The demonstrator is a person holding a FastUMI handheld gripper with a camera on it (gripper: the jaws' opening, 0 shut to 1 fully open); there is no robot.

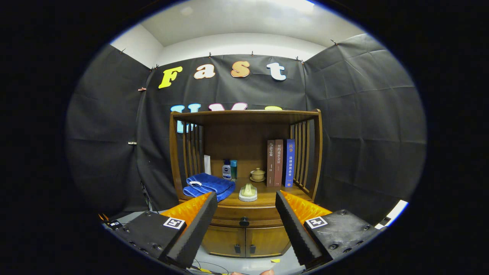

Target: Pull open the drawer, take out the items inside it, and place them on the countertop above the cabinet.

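Observation:
A wooden cabinet stands ahead against the booth wall. Its drawer sits closed under the countertop, with a dark round knob at its middle. My gripper is open, well short of the cabinet, and the knob shows in the gap between the two fingers. Nothing is held. The drawer's contents are hidden.
On the countertop lie a folded blue towel, a small pale object on a round base, two bottles, a lidded cup on a saucer and three upright books. Two small doors sit below the drawer.

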